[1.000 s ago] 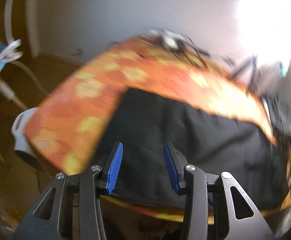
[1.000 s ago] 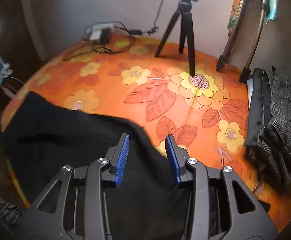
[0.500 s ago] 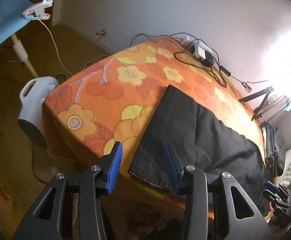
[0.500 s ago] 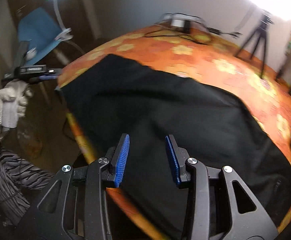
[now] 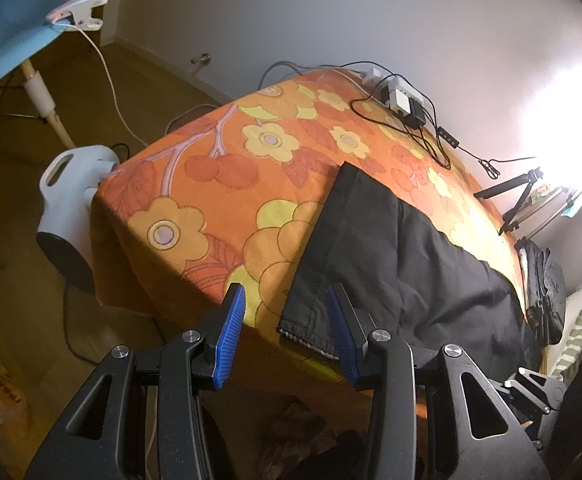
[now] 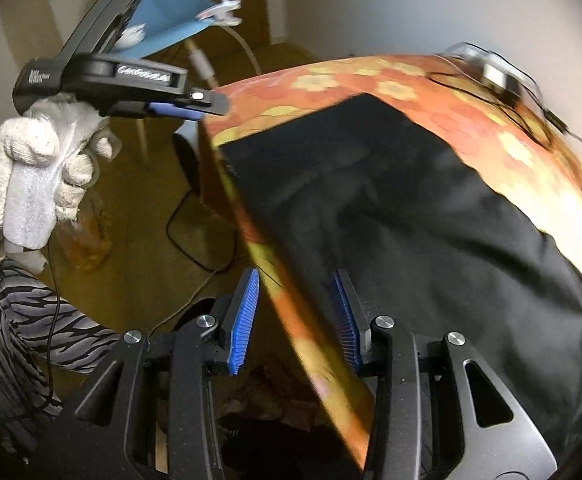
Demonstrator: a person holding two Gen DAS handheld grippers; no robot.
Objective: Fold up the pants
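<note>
Black pants lie spread flat on a table with an orange flowered cloth. Their hem end lies at the table's near edge. My left gripper is open and empty, just off the near edge in front of the hem corner. My right gripper is open and empty, straddling the table's front edge beside the pants. The left gripper also shows in the right wrist view, held in a white-gloved hand beyond the table corner.
A power strip with cables lies at the table's far side. A pile of dark clothes and tripod legs stand at the far right. A white heater and a blue chair stand on the floor to the left.
Both grippers have pulled back from above the pants to the table's near edge. The right wrist view has swung left along the pants. Both stay open.
</note>
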